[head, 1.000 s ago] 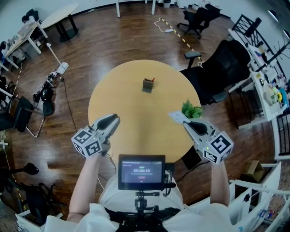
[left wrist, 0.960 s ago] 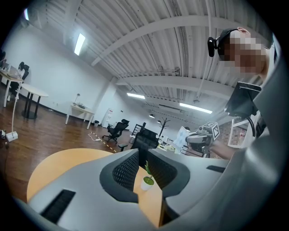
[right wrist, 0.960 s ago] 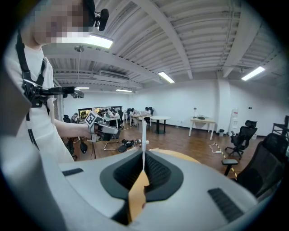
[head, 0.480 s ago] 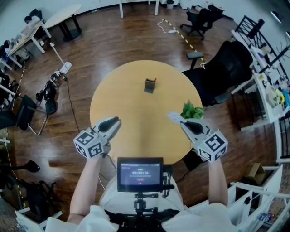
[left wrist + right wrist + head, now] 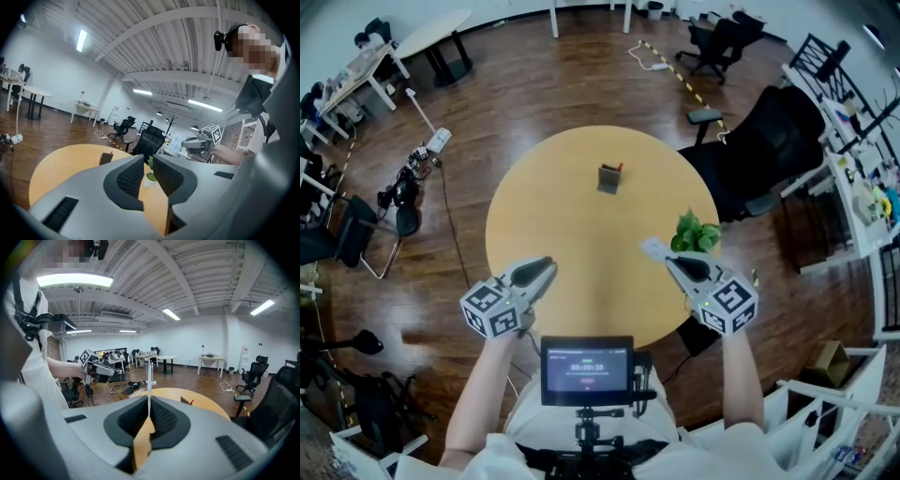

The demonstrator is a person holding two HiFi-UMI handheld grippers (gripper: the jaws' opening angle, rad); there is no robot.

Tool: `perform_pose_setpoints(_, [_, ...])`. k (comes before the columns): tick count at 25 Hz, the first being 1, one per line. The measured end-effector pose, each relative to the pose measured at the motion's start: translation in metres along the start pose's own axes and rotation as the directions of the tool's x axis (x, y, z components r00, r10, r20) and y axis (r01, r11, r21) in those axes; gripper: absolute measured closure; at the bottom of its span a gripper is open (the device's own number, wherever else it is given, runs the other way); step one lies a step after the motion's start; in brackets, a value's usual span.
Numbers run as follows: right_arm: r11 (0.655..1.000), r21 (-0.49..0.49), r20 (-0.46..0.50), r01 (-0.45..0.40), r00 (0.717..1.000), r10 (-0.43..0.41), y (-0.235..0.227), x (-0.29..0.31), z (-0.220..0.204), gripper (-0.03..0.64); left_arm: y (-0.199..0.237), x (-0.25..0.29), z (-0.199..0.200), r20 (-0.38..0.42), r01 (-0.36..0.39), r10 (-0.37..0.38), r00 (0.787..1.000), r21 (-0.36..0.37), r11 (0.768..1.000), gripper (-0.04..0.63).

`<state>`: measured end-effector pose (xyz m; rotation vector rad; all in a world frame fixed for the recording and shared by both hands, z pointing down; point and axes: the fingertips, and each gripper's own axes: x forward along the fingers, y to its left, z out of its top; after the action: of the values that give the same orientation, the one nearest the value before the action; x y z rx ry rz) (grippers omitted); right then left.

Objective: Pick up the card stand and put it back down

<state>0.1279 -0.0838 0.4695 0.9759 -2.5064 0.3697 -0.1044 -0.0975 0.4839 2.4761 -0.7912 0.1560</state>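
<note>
**Stand alone mid-table; right tool pinching a card**

Round table (image 5: pixel 572 225), bare wood across the middle. The card stand (image 5: pixel 608 177) sits in the upper centre of the frame with open tabletop all around it, well apart from both tools. A potted plant (image 5: pixel 694 232) stands by the right rim, just beside the right gripper (image 5: pixel 668 261). A black office chair (image 5: pixel 764 131) crowds the table's right edge; the left side faces open floor. Both tools hang over the near rim.

Left gripper (image 5: pixel 547 266): jaws a narrow slot apart, nothing between them.

Right gripper: jaws nearly closed, clamped on a thin white card (image 5: pixel 652 248) that sticks out past the tips.
</note>
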Motion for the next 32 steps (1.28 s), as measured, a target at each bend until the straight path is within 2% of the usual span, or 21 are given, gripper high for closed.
perform_pose_setpoints(10, [0.999,0.029,-0.043,-0.014,0.999,0.015,-0.007,0.008,-0.033,0.588,-0.006,0.015,-0.02,-0.047,-0.009,0.009,0.999,-0.006,1.0,0.536])
perform_pose_setpoints(21, [0.995,0.092,-0.054,-0.045,0.997,0.05,-0.01,0.011,-0.064,0.588,-0.033,0.035,-0.034,-0.076,0.003,-0.004,0.997,-0.013,1.0,0.537])
perform_pose_setpoints(32, [0.997,0.063,-0.1,-0.054,0.993,0.06,-0.022,0.031,-0.098,0.588,-0.044,0.045,-0.048,-0.095,-0.013,0.012,0.995,-0.014,1.0,0.535])
